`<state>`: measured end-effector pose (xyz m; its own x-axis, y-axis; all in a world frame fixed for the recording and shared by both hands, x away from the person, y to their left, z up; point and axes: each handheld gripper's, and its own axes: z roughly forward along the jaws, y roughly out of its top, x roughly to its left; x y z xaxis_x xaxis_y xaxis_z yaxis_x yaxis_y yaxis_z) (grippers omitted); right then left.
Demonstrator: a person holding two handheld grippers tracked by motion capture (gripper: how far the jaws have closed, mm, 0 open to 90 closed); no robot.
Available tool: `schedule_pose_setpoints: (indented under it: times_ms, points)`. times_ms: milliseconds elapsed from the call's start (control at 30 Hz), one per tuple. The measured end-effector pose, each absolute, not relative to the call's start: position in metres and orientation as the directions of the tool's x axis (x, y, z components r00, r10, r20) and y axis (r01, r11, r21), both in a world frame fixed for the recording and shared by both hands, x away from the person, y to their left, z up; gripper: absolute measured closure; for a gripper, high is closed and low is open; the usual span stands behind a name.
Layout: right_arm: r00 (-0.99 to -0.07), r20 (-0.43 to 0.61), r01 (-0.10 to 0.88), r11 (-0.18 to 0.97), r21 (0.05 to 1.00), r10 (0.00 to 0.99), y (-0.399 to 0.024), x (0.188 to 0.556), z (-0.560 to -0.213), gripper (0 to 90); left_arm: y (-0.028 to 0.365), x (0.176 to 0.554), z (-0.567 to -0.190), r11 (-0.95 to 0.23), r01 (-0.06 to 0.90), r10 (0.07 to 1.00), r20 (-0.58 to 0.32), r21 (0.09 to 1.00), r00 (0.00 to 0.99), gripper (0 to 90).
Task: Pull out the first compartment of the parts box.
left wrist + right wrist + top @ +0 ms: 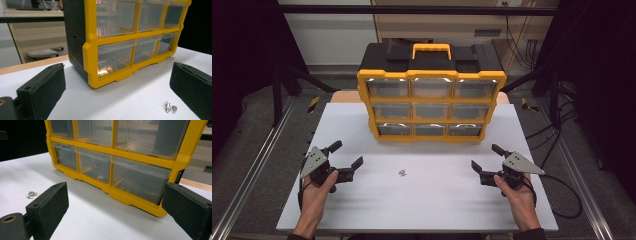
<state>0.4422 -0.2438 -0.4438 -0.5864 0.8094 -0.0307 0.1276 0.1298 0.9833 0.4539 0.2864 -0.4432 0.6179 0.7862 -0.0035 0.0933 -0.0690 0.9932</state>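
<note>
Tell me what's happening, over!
Left gripper open, empty. Right gripper open, empty. Small metal parts lie loose between them, untouched. Drawer cabinet behind, drawers shut. Nothing blocking.

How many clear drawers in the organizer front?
9 in the organizer: three rows of three, top, middle, bottom. None look hidden.

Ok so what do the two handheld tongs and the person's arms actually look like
Both tongs are black, each with two blocky jaws faced in dark, felt-like pads. The left tongs and right tongs each carry a grey three-cornered plate on top, dotted with small holes. A thin black cable trails from each; the right one loops off the white table. Dark sleeve cuffs show at the wrists. In the gripper views, a brass-coloured ring sits at the jaw base.
</note>
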Motion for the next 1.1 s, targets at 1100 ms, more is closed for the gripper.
schedule_pose_setpoints:
  times_ms: [1100]
  points:
    - [-0.583,-0.096,0.147,0.221,0.964,0.807,-0.234,0.437,-0.447,5.1,0.219,0.459,-0.363,-0.472,-0.009,0.751,0.407,0.882,0.521,4.2]
